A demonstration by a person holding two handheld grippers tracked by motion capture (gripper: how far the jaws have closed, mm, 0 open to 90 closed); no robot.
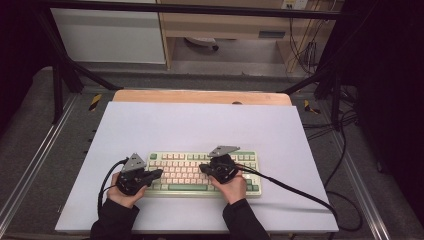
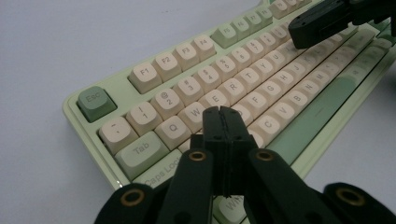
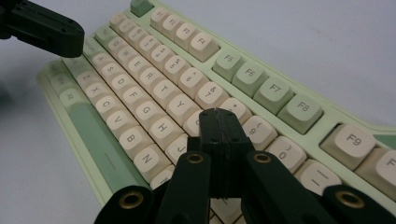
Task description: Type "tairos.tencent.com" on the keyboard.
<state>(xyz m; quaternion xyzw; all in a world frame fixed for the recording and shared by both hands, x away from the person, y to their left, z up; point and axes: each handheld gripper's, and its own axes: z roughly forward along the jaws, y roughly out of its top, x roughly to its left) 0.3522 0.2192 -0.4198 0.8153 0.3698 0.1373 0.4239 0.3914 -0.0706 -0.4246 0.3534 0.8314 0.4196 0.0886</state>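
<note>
I judge the step in hand to be key pressing: I hold both tools over the pale green mechanical keyboard with cream keycaps (image 1: 202,173), which lies flat on the white sheet covering the table (image 1: 200,125), near its front edge and roughly centred. The left gripper (image 2: 222,111) has its jaws pressed together with nothing between them, and its tip hangs over the letter rows near the W, E and S keys; I cannot tell whether it touches a cap. The right gripper (image 3: 219,113) is likewise closed and empty, its tip poised above the upper rows near the 8 and 9 keys. In the high view, the left gripper (image 1: 159,173) and right gripper (image 1: 202,168) point inward toward each other over the key field. The next move, as I judge it, calls for a short vertical descent onto one cap, with the tip centred so neighbouring caps stay unpressed. The closely packed keys are the main hazard. The black cable (image 1: 295,192) trails off to the right, clear of the keys. A wooden board edge (image 1: 200,96) shows behind the sheet, well apart.
</note>
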